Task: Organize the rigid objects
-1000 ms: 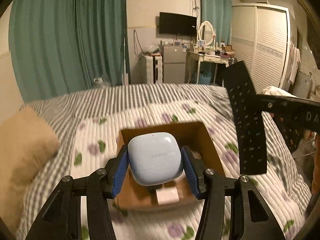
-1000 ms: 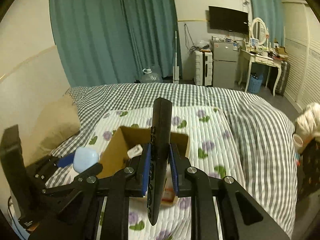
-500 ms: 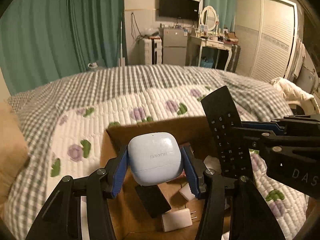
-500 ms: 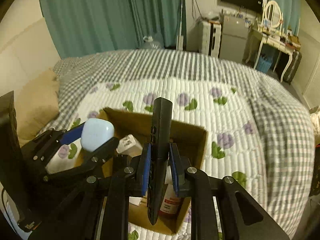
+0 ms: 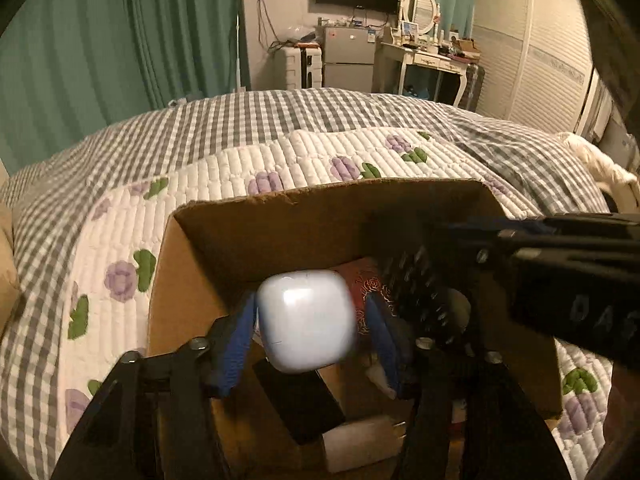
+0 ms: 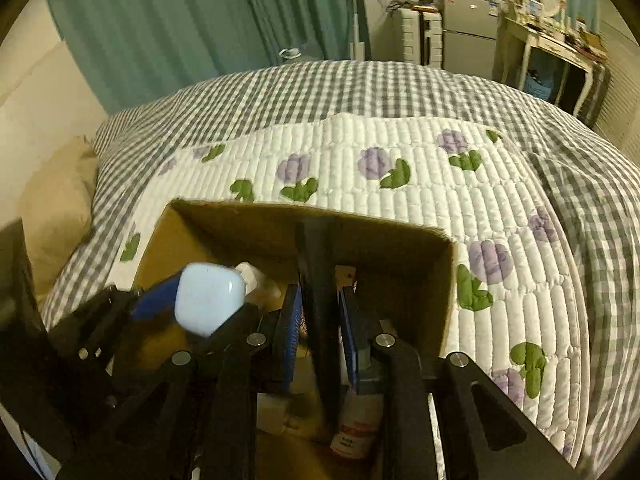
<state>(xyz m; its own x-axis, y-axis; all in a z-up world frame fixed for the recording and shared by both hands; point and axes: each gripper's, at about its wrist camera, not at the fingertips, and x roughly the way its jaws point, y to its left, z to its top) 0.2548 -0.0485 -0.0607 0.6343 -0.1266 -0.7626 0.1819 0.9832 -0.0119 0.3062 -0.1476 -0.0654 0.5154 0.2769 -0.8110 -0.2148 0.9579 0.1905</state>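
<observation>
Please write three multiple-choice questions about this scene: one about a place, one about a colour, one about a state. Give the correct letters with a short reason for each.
1. Where does the cardboard box stand?
A. on the flowered quilt on the bed
B. on the dressing table
C. on the floor by the curtain

2. What colour is the earbud case?
A. red
B. pale blue
C. green

3. What is the state of the right gripper?
A. open, holding nothing
B. shut on the earbud case
C. shut on the black remote control, which is over the box

Answers:
1 A: the flowered quilt shows all around the box's walls.
2 B: the case between the jaws of the left gripper is pale blue.
3 C: the blue jaws press both sides of the remote above the box opening.
</observation>
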